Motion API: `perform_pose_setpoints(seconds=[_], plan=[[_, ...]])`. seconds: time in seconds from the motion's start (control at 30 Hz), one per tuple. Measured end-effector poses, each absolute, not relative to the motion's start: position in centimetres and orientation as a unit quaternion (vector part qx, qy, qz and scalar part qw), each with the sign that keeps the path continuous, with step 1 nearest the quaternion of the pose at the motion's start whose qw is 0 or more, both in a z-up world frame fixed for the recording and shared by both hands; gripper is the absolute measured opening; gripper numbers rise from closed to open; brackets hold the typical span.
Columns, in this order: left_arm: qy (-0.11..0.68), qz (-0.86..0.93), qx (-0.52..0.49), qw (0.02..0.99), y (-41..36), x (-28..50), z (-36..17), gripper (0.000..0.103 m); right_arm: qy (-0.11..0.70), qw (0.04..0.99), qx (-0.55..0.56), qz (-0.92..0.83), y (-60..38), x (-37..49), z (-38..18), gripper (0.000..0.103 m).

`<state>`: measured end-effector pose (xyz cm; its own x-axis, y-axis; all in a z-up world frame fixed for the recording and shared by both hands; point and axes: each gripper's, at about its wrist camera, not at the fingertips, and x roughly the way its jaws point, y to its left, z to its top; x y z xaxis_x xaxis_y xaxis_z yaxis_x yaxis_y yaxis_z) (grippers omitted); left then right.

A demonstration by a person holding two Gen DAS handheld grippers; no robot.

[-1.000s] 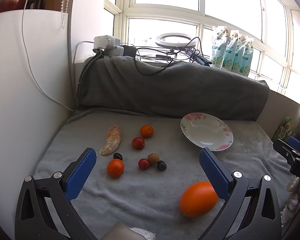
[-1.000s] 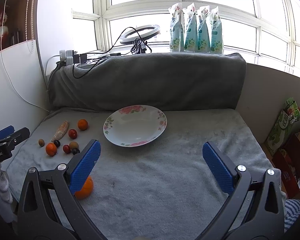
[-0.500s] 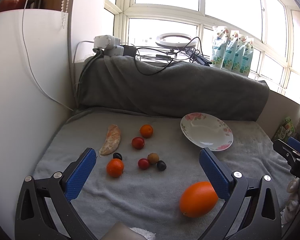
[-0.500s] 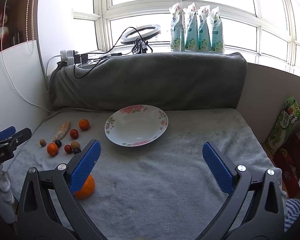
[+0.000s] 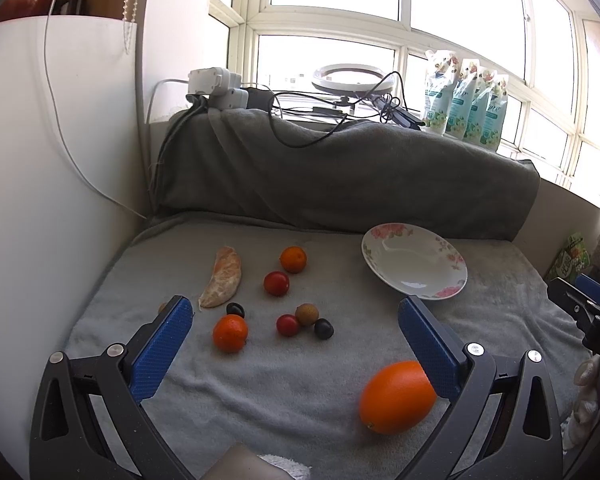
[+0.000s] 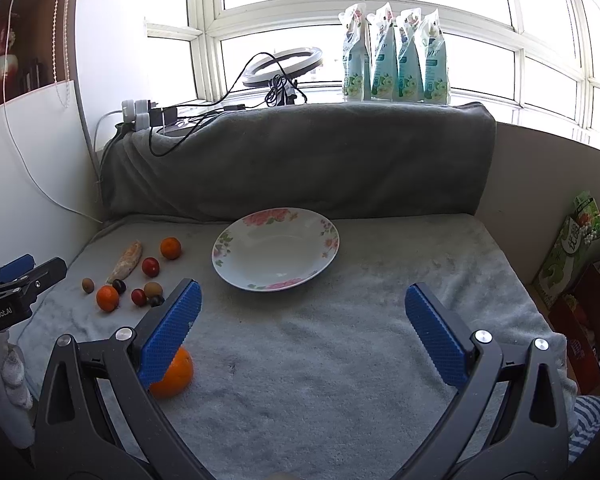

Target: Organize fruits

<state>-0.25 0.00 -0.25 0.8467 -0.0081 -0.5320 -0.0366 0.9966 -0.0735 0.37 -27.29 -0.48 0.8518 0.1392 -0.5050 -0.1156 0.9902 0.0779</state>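
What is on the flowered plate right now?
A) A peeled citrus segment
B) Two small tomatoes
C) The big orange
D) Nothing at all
D: the plate shows only its bare white inside, while the big orange, the tomatoes and the peeled segment all lie on the grey blanket beside it.

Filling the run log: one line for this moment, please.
left gripper open, empty | right gripper open, empty | plate empty | fruits on blanket
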Motion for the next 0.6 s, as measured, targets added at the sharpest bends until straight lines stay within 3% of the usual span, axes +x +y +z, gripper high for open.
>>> perform_pose_setpoints(seconds=[0.6], plan=[[0.286,0.007,-0.041,0.957,0.14,-0.08,-0.68,0.102,0.274,0.958,0.031,0.076,-26.95,0.42,-1.18,0.103]])
